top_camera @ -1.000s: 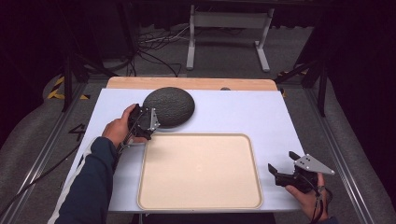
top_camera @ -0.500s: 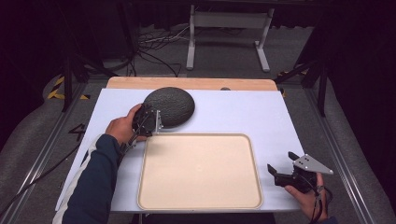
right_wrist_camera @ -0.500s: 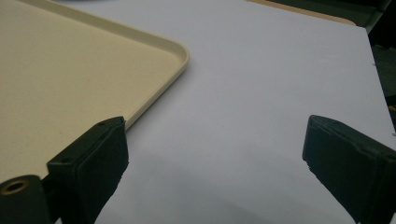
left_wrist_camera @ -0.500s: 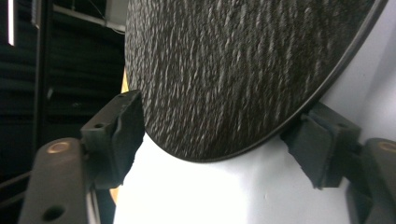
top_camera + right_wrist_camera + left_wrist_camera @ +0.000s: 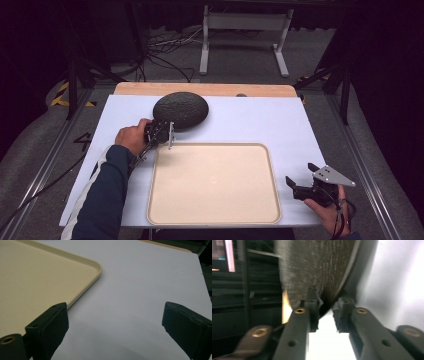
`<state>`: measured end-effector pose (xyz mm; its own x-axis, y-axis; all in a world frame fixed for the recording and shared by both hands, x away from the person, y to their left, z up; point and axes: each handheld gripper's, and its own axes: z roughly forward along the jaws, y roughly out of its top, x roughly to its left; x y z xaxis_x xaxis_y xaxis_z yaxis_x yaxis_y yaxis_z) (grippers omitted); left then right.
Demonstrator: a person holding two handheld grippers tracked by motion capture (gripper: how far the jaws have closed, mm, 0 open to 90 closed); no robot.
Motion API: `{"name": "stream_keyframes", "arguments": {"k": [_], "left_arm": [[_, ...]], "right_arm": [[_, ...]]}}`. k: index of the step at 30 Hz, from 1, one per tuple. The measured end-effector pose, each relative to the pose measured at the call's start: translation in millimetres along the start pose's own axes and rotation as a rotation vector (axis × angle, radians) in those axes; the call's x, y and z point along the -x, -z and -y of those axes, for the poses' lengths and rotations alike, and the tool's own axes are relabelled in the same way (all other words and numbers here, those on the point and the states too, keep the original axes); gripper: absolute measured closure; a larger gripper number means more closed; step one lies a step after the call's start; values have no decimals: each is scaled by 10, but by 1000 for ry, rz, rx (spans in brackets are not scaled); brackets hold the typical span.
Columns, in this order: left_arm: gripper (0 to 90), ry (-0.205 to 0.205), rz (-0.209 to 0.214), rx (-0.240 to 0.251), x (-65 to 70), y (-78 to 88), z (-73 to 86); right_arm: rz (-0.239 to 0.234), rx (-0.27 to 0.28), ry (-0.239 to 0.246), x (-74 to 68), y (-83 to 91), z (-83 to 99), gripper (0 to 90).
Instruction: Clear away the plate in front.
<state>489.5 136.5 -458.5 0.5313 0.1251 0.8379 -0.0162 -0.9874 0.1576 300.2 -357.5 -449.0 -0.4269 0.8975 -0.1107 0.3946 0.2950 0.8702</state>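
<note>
left tool (image 5: 161,131) just clamped down on the rim of the dark plate (image 5: 181,110), plate tilted up off the bench (image 5: 250,120), right tool (image 5: 300,189) gaping wide beside the tray (image 5: 215,185)

A dark grey, finely speckled plate (image 5: 180,110) sits beside a plain cream tray (image 5: 214,184) on the white worktop (image 5: 260,122) with its pale wooden far edge, and both claws are black.
</note>
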Motion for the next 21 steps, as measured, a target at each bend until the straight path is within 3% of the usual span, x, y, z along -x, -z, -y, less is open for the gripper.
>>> {"name": "stream_keyframes", "arguments": {"k": [3, 5, 7, 10, 14, 15, 19, 21], "left_arm": [[847, -35, -27, 2, 29, 6, -40], [868, -35, -33, 8, 42, 13, -84], [872, -27, -38, 14, 60, 7, -116], [872, -59, -50, 3, 80, 8, -155], [870, -55, -56, -1, 87, 20, -163], [867, -75, -71, -10, 89, 30, -171], [867, -78, -82, -20, 101, 35, -170], [866, -55, -86, -14, 82, 50, -163]], "right_arm": [[1, -2, 2, -5, -4, 1, 75], [0, -1, 5, -5, 0, 1, 75], [3, 0, -2, 3, 1, 4, 75], [3, 0, -2, 6, 2, 7, 75], [3, -1, -1, 7, 2, 8, 75], [2, -1, -1, 7, 3, 8, 75], [6, 2, -5, 11, 7, 5, 75], [10, 2, -6, 11, 9, 3, 75]]}}
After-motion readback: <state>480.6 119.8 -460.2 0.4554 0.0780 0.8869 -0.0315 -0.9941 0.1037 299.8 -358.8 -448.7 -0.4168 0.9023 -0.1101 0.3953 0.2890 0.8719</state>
